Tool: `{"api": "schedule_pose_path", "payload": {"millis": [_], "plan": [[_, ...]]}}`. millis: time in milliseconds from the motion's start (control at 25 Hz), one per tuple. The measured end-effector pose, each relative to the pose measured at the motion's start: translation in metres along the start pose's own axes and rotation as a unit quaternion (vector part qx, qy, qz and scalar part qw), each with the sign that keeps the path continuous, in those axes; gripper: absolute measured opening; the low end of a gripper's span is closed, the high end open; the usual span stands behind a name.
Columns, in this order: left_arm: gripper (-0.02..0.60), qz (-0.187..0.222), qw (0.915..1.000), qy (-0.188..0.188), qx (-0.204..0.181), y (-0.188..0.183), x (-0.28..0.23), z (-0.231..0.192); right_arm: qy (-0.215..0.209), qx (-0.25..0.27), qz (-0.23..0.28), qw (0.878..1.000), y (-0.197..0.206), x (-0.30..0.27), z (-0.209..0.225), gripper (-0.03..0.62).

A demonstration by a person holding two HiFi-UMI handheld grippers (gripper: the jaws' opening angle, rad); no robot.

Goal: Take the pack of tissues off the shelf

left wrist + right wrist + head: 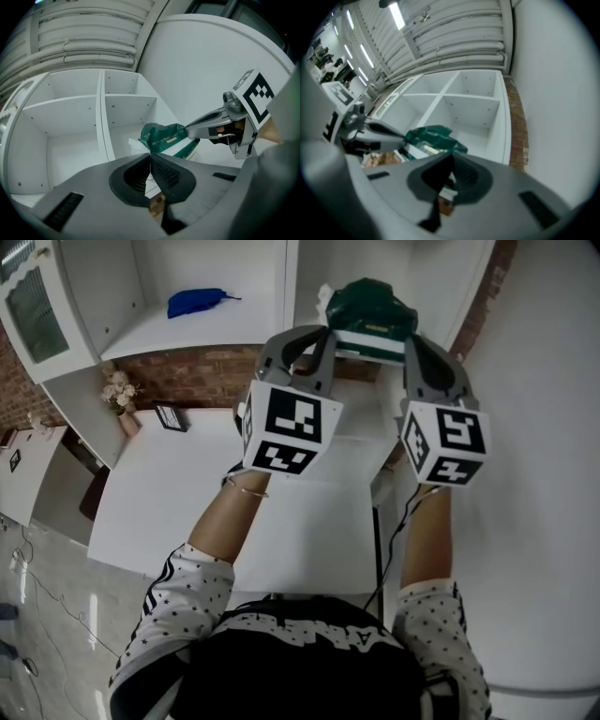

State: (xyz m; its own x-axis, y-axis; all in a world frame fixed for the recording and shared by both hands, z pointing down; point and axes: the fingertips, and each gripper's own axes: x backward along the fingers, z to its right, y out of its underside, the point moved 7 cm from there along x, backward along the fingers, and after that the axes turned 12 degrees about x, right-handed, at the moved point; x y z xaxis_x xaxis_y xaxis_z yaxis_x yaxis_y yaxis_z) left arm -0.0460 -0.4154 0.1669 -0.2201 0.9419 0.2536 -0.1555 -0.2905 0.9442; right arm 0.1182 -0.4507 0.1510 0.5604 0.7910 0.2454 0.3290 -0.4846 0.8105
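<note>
Since all three views agree, pack hold: the dark green and white plastic-wrapped pack of tissues (373,310) is pinched at both ends, one gripper per end.
Pack location: at the open front of the right-hand column of the white board shelf unit (211,329), between the two gripper tips. Can't tell if its underside touches the shelf board.
Pack attitude: long side runs left to right, green top crumpled, white band along the lower edge.
Left gripper: grey two-jaw left gripper (325,334), jaws pressed together on the pack's left end. Its own view shows the ribbed pads meeting with the pack right at the tip.
Right gripper: grey two-jaw right gripper (411,341), jaws likewise closed on the pack's right end. The left gripper view shows its tip clamped on the wrapper.
Marker cubes: a black-and-white marker cube (291,427) on each gripper, facing the head camera, below the pack in that view.
Arms: both forearms raised side by side, in star-print sleeves (178,592). Thin bracelet (246,486) on the left wrist, black cable (386,545) hanging near the right forearm.
Shelf, left column: crumpled blue cloth (195,302) lying on a board, well apart from the pack.
Below shelf: red brick wall strip (192,376), then a white table (187,512).
On table: small pink vase of pale flowers (120,397) near the left corner, small black-framed picture (172,416) just beside it.
Far left: white cabinet with glass door (33,306).
</note>
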Motion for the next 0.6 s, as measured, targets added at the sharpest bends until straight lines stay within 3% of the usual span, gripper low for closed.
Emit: {"api": "schedule_pose_path", "payload": {"millis": [600], "plan": [[0.035,0.053,0.9979,0.033,-0.014,-0.003,0.046,0.035,0.024,-0.011,0.038,0.999,0.001,0.071,-0.013,0.031]]}}
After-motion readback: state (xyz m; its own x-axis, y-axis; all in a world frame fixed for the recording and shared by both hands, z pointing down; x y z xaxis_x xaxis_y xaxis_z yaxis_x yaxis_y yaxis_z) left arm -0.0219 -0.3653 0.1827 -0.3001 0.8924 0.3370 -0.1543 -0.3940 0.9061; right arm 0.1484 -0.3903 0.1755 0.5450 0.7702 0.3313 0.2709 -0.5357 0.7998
